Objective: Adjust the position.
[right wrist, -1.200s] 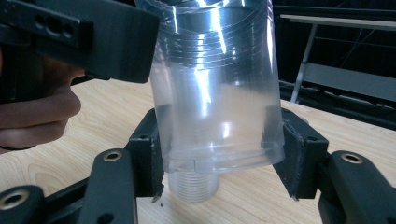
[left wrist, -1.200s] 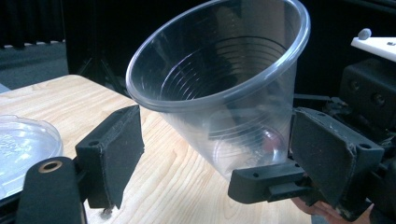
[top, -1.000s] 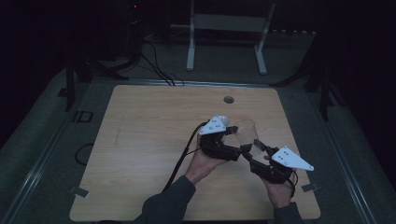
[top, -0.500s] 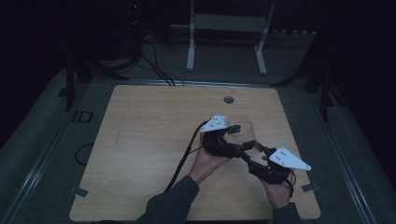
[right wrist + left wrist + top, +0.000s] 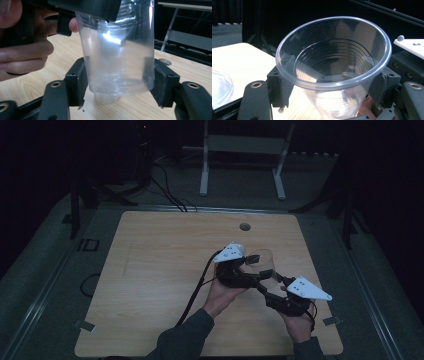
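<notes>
High view | left tool (image 5: 252, 266) closing on cup (image 5: 267, 265) | right tool (image 5: 272, 281) apparently opening

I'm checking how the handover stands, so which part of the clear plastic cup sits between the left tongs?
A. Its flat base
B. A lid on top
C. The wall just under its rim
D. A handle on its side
C: in the left gripper view the left tongs sit on either side of the clear plastic cup just below its open rim, pads against the wall.
</notes>
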